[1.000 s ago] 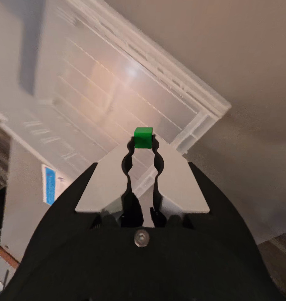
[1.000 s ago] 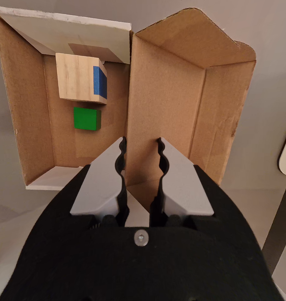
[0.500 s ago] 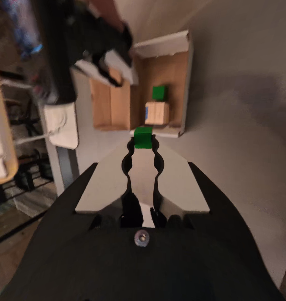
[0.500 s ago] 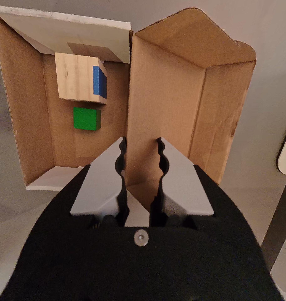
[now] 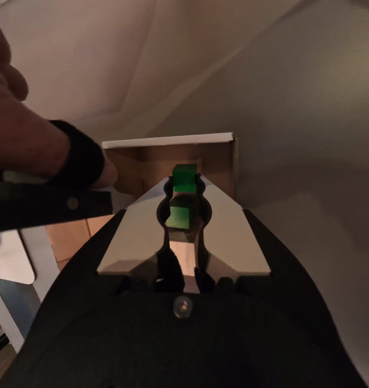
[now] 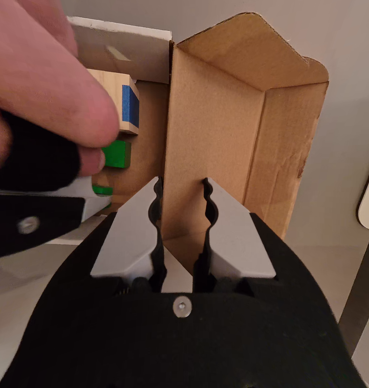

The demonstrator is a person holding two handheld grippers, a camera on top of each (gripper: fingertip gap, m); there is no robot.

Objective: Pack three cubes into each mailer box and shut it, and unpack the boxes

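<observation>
Cardboard, brown inside and white outside, made up the open mailer box [image 6: 210, 130] on the pale grey table [image 6: 337, 52], its lid flap [image 6: 263, 69] standing upright beside the tray. The right gripper [image 6: 181, 180] had its jaws parted on either side of the lid's near edge, the left tip at the fold and the right tip against the inner face; whether they actually pressed the board cannot be told. Inside the tray lay a plain wooden cube [image 6: 114, 100] with a blue patch on one side, and just in front of it a green cube [image 6: 116, 154]. The left gripper [image 5: 184, 178], held by a person's hand [image 6: 45, 79] in a black strap, reached in over the tray with its jaws closed on a second small green cube [image 5: 184, 177], pinched at the very fingertips above the box floor. Through the gap between those fingers the resting green cube [image 5: 178, 217] showed below, with the pale wood of the larger cube nearer the camera. A white rounded board [image 6: 368, 199] lay at the table's right edge.
</observation>
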